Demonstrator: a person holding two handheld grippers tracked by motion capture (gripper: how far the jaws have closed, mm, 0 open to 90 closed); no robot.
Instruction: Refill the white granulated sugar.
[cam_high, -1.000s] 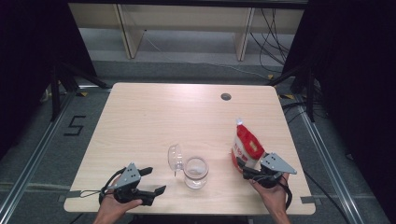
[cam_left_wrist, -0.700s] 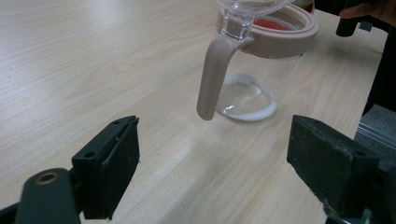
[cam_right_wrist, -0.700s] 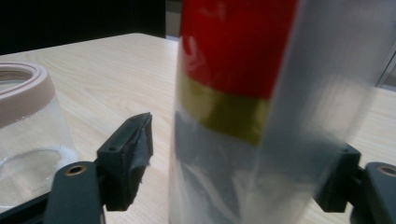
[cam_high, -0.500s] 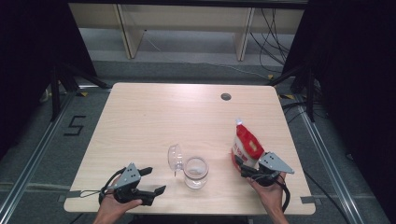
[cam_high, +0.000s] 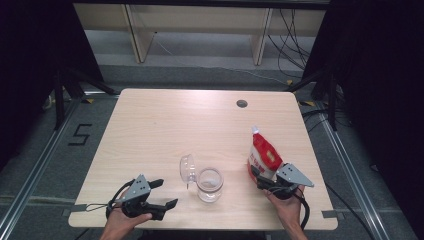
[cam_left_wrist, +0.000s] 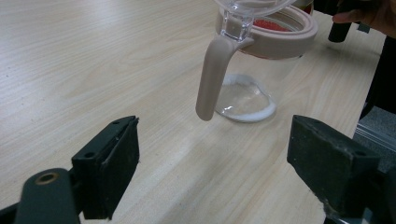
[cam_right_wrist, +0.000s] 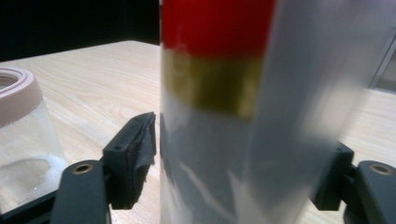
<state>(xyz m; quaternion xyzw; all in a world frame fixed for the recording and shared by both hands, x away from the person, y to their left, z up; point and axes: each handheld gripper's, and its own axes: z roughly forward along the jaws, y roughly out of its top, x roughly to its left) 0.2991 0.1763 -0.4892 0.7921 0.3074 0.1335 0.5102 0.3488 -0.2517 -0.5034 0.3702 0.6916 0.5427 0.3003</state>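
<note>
Right gripper (cam_high: 261, 176) at the near right of the table (cam_high: 165, 125), jaws set wide on either side of the lower part of the red and white pouch (cam_high: 263, 156) and just now drawing in, the pouch between them. In the right gripper view the pouch (cam_right_wrist: 219, 112) stands upright and fills the gap, its left edge right against the left pad, its right side covering the right pad; firm pressing on it not to be told. Spout of the pouch pointing up and away from the hand. Off to that gripper's left, near but apart, the glass jar (cam_high: 209, 184) with its beige rim, a little white powder lying in the bottom; same jar (cam_right_wrist: 23, 140) at the left edge of the right gripper view. Clear lid (cam_high: 188, 168) swung open and standing up from the jar's far left side. Left gripper (cam_high: 169, 194) at the near left, jaws spread wide with nothing between them, resting low by the table edge. Straight ahead of those jaws, a short way off, the jar (cam_left_wrist: 254, 79), its beige clasp hanging down toward the gripper, no contact with either pad.
</note>
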